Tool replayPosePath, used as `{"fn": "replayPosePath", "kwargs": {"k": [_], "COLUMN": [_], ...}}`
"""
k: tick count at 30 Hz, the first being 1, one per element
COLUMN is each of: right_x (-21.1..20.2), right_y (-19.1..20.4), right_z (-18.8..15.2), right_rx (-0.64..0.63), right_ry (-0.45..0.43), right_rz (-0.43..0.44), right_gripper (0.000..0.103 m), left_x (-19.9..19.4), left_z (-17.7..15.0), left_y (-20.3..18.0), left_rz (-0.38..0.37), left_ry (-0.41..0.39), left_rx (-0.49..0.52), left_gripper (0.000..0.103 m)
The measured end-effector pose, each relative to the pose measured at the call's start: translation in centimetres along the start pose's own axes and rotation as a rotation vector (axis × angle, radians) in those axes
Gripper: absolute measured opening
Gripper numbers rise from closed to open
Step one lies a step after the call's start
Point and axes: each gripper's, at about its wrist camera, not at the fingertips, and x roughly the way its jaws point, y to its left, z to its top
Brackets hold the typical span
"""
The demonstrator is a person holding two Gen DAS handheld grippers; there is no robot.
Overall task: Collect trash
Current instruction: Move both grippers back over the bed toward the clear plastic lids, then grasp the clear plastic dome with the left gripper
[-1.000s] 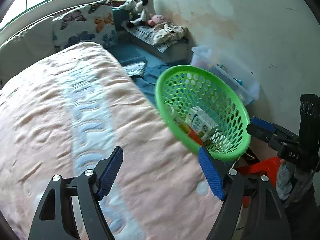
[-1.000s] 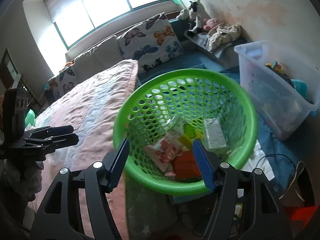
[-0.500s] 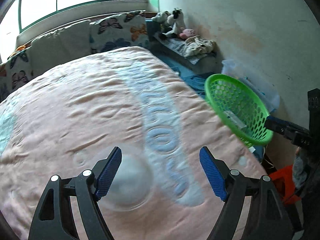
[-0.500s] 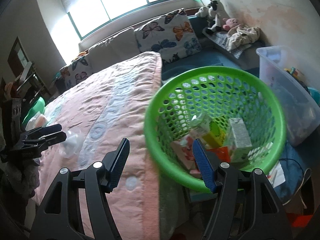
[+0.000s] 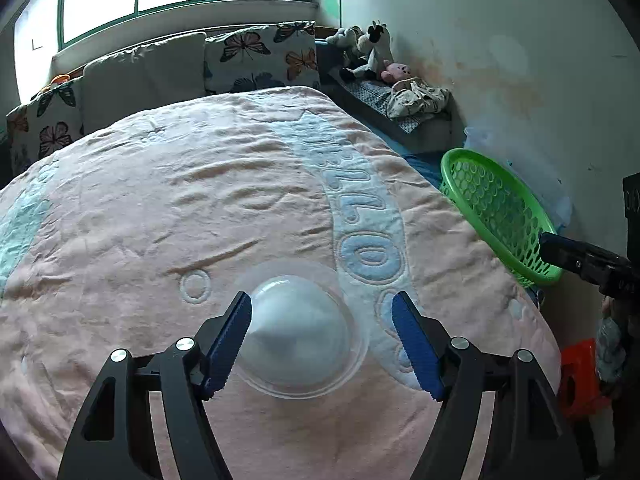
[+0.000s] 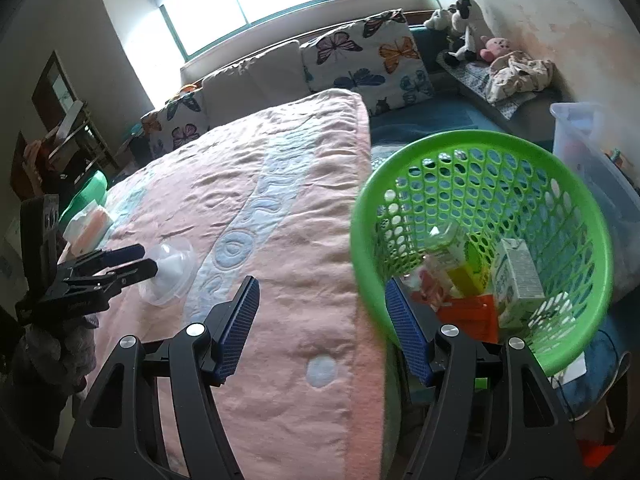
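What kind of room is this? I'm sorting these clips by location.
Most likely a bedroom: a bed under a pink blanket, butterfly-print pillows below the window, and stuffed animals on a ledge by the wall.

Clear dome lid (image 5: 298, 332) between spread fingers (image 5: 228, 338)

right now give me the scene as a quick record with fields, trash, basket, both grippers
target trash: clear domed plastic lid lying on the pink quilted blanket
left hand-held gripper: open, fingers either side of the lid, not closed on it
right hand-held gripper: open, holding nothing
bin: round green perforated plastic basket off the blanket's right edge
bin contents: white drink carton, orange packet, other wrappers
elsewhere on blanket: orange-and-white pack at the far left edge
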Motion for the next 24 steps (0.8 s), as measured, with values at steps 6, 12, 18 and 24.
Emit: {"fn": "replayPosePath", "kwargs": {"k": [6,12,18,24], "right_x": [0.8,1.3,1.9,2.4], "right_y": [0.6,1.3,2.1,3.1], "right_z": [-0.1,-0.1,0.1,0.1], "right_rx": [-0.007,-0.022,-0.043,-0.074], "right_ry": [0.015,0.029,0.043,0.056], "right_rz": [0.011,0.021,0.029,0.042], "right_gripper": [0.066,0.066,0.066,0.066], "left_x": [0.8,1.7,2.5,1.5], "left_z": [-0.1,-0.2,-0.4,-0.1], "left_y": [1.0,1.3,1.7,1.9], "left_rz": [0.015,0.026,0.027,0.023], "left_ry": [0.019,0.032,0.046,0.010], "left_rx": [-0.010,-0.001,-0.015,-0.033], "left_gripper": [0.068,0.063,0.056,0.054]}}
